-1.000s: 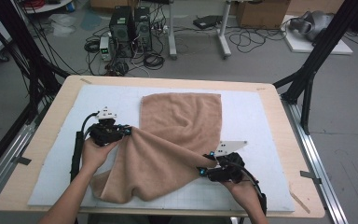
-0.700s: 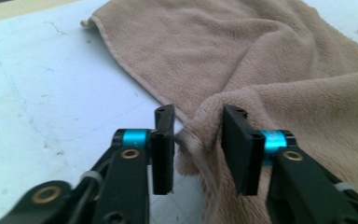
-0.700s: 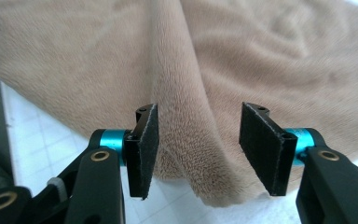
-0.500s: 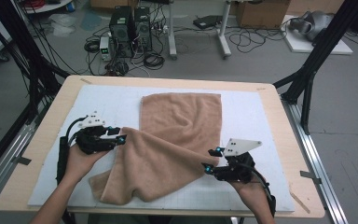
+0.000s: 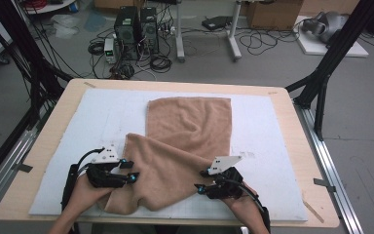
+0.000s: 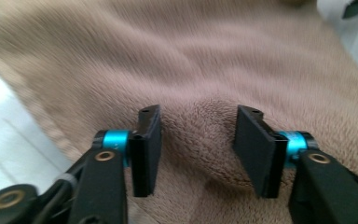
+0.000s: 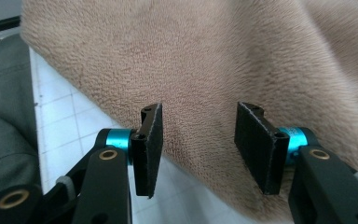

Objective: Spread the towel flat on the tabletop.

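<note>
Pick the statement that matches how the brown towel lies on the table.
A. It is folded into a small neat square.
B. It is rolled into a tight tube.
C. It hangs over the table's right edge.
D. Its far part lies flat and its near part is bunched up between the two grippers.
D: the towel lies flat at its far end, while its near end is rumpled between the left gripper and the right gripper.

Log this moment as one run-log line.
left gripper: open, jaws just opened, straddling a towel fold | right gripper: open, jaws just closing, over towel edge | towel: half-folded on white mat
</note>
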The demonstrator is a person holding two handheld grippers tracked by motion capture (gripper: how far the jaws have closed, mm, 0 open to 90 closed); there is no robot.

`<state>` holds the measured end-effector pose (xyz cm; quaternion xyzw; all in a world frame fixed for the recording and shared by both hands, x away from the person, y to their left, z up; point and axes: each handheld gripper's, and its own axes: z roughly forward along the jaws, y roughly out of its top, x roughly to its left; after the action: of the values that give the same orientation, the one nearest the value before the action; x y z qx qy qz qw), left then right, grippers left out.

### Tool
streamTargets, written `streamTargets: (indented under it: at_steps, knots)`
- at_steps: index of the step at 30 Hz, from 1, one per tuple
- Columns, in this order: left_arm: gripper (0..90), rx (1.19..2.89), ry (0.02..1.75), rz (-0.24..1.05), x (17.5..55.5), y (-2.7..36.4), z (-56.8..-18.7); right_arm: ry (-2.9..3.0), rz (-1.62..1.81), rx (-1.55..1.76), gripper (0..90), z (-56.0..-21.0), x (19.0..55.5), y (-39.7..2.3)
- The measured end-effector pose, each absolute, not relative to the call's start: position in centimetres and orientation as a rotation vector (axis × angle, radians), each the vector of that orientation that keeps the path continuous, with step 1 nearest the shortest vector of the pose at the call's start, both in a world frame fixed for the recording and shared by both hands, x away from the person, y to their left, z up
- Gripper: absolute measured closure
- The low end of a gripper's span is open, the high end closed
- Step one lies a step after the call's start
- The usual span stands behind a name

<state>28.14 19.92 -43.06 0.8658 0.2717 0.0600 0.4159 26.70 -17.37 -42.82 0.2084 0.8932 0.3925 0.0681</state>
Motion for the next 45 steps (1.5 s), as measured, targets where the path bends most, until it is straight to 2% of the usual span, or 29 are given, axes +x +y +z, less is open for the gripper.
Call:
streamTargets:
  at_steps: [2, 4, 9, 12, 15, 18, 25, 28, 32, 39, 41, 43, 45]
  knots:
    - [55.7, 2.223, 0.659, 0.130, 28.1, 19.4, -43.7, 2.699, 1.156, 0.640, 51.6, -43.3, 26.9, -17.0]
    - [59.4, 2.228, 0.640, 0.170, 27.9, 19.3, -43.8, 2.707, 1.135, 0.631, 54.7, -43.6, 26.9, -16.6]
    - [73.1, 2.225, 0.648, 0.195, 27.6, 19.1, -43.8, 2.706, 1.125, 0.639, 69.9, -43.9, 27.1, -16.2]
    - [78.2, 2.219, 0.636, 0.214, 27.4, 19.0, -43.7, 2.718, 1.138, 0.633, 81.1, -43.8, 27.2, -16.4]
    - [81.6, 2.168, 0.625, 0.197, 27.1, 19.4, -43.1, 2.714, 1.146, 0.605, 84.5, -43.3, 26.9, -16.7]
    - [82.3, 2.114, 0.598, 0.171, 26.7, 19.7, -41.3, 2.672, 1.228, 0.594, 84.8, -41.5, 26.1, -17.8]
    - [82.5, 2.004, 0.488, 0.235, 26.9, 18.3, -35.1, 2.517, 1.301, 0.584, 85.0, -35.8, 25.7, -21.0]
    - [82.4, 1.976, 0.494, 0.292, 28.0, 17.7, -33.6, 2.477, 1.294, 0.603, 85.0, -34.2, 26.6, -21.9]
    - [82.2, 2.031, 0.592, 0.356, 31.3, 17.1, -34.9, 2.478, 1.261, 0.673, 84.9, -34.6, 29.5, -22.1]
    - [81.8, 2.051, 0.830, 0.407, 37.2, 16.9, -38.6, 2.523, 1.170, 0.828, 84.1, -37.7, 35.8, -20.0]
    - [80.7, 2.067, 0.877, 0.409, 38.2, 17.0, -39.4, 2.523, 1.163, 0.862, 80.2, -38.3, 37.1, -19.5]
    - [77.4, 2.071, 0.907, 0.388, 38.7, 17.4, -39.7, 2.519, 1.161, 0.878, 71.3, -38.7, 37.8, -19.1]
    - [68.4, 2.051, 0.924, 0.367, 38.6, 17.9, -39.5, 2.513, 1.183, 0.868, 68.9, -38.5, 37.8, -19.1]
